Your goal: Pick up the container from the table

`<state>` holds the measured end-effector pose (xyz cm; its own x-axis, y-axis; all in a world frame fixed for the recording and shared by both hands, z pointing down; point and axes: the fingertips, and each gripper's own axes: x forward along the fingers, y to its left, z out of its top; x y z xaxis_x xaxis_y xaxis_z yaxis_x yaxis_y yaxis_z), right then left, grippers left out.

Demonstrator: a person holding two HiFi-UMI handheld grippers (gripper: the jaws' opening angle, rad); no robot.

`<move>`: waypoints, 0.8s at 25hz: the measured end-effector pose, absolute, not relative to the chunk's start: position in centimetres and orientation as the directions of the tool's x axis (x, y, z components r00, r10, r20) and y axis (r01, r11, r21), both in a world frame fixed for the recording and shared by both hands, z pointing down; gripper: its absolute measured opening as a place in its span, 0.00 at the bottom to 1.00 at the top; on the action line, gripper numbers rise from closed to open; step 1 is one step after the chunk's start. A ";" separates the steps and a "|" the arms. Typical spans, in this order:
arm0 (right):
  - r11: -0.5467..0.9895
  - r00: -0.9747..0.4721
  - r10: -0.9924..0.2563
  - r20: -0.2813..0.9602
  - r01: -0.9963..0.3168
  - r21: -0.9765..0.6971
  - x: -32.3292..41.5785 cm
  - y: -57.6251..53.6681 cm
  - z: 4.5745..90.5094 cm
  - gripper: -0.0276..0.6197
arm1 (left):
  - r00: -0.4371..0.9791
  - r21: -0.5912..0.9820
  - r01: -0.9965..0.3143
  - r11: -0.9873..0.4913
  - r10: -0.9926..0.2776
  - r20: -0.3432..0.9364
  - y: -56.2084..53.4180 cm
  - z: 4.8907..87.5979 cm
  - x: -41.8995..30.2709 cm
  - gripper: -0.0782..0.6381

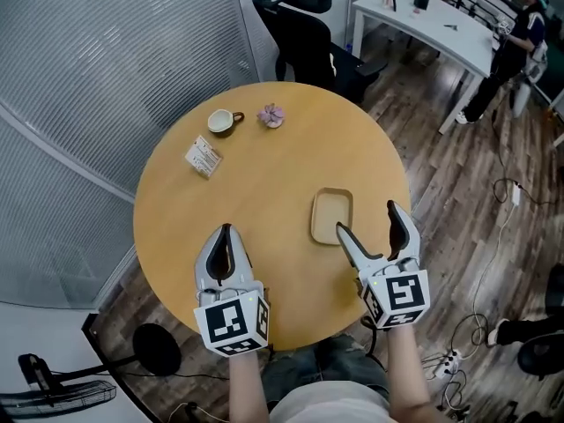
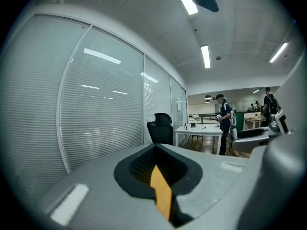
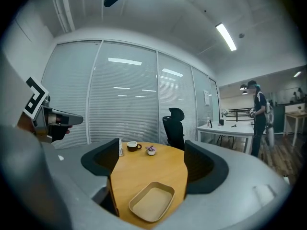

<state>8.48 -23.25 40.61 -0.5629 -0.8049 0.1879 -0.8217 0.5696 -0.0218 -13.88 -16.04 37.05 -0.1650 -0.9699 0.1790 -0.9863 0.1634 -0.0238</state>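
The beige container (image 1: pixel 331 215) lies flat on the round wooden counter (image 1: pixel 264 236). My right gripper (image 1: pixel 367 219) hovers at the container's near right corner with its fingers spread wide. In the right gripper view the container (image 3: pixel 151 201) shows low between them, not clamped. My left gripper (image 1: pixel 226 241) hangs well to the container's left, its fingers pressed together so only a thin sliver of counter shows between them. Far beyond the container, to its left, stand a cup (image 1: pixel 224 122), a small pink plant (image 1: pixel 271 115) and a card (image 1: pixel 204 157).
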 end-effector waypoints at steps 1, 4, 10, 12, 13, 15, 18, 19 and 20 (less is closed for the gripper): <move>0.565 -0.557 -0.807 0.197 -0.825 -0.023 8.3 -23.5 40.9 0.74 | -0.152 -0.020 -0.988 0.151 -0.971 0.185 -16.5 37.4 -14.0 0.11; 0.551 -0.542 -0.809 0.228 -0.834 -0.024 7.6 -24.5 42.1 0.74 | -0.127 -0.016 -0.992 0.127 -0.971 0.204 -17.9 38.4 -14.8 0.11; 0.532 -0.517 -0.807 0.286 -0.846 -0.029 6.5 -25.6 44.5 0.73 | -0.080 0.016 -0.996 0.087 -0.965 0.252 -20.3 41.0 -15.5 0.11; 0.530 -0.512 -0.801 0.311 -0.848 -0.030 6.0 -25.9 45.5 0.73 | -0.067 0.025 -0.997 0.077 -0.961 0.269 -21.0 41.9 -15.6 0.11; 0.528 -0.509 -0.797 0.325 -0.849 -0.034 5.8 -26.0 46.1 0.73 | -0.060 0.030 -0.997 0.071 -0.959 0.278 -21.2 42.4 -15.6 0.11; 0.523 -0.505 -0.786 0.357 -0.851 -0.051 5.3 -26.1 47.4 0.72 | -0.048 0.036 -0.997 0.061 -0.954 0.296 -21.7 43.2 -15.7 0.11; 0.516 -0.500 -0.760 0.415 -0.852 -0.081 4.6 -26.0 49.9 0.69 | -0.035 0.048 -0.997 0.052 -0.947 0.320 -22.1 44.7 -15.6 0.11; 0.516 -0.499 -0.751 0.433 -0.852 -0.087 4.3 -25.9 50.8 0.68 | -0.031 0.053 -0.997 0.051 -0.944 0.328 -22.2 45.2 -15.6 0.11; 0.517 -0.499 -0.741 0.450 -0.851 -0.091 4.1 -25.9 51.7 0.67 | -0.028 0.058 -0.997 0.051 -0.942 0.335 -22.4 45.7 -15.7 0.11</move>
